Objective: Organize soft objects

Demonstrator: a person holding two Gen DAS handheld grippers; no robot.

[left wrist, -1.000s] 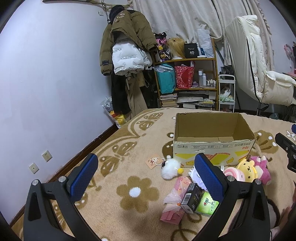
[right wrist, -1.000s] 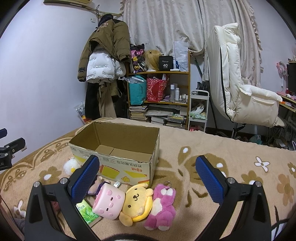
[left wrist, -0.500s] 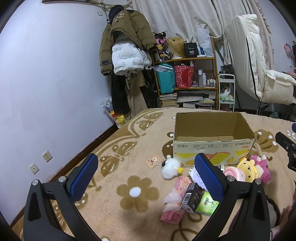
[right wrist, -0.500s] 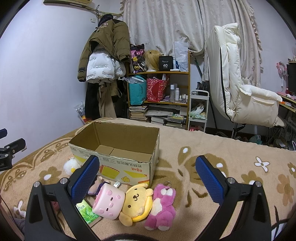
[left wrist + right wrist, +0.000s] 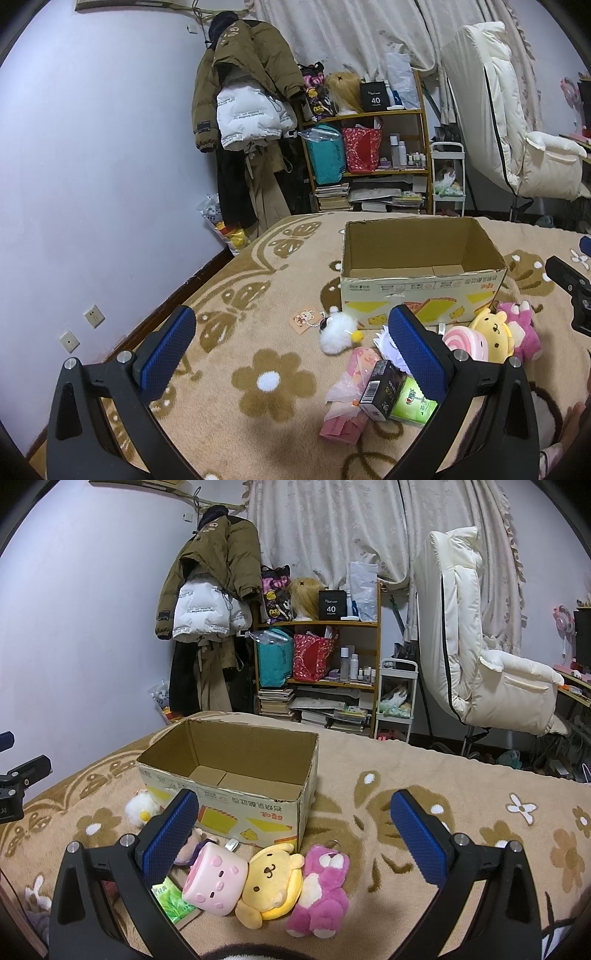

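Observation:
An open, empty cardboard box (image 5: 421, 273) (image 5: 236, 771) stands on the flowered blanket. In front of it lie a pink cylinder plush (image 5: 216, 882) (image 5: 463, 341), a yellow dog plush (image 5: 271, 878) (image 5: 493, 332), a magenta bear plush (image 5: 321, 890) (image 5: 521, 328) and a white fluffy plush (image 5: 338, 330) (image 5: 138, 806). My left gripper (image 5: 291, 350) is open and empty, above the blanket left of the pile. My right gripper (image 5: 295, 840) is open and empty, just behind the three plushes.
A pink packet (image 5: 345, 406), a black carton (image 5: 380, 395) and a green packet (image 5: 412, 400) (image 5: 171, 899) lie by the plushes. A shelf (image 5: 369, 158), hanging coats (image 5: 243, 110) and a white recliner (image 5: 480, 642) stand beyond the bed. The wall runs along the left.

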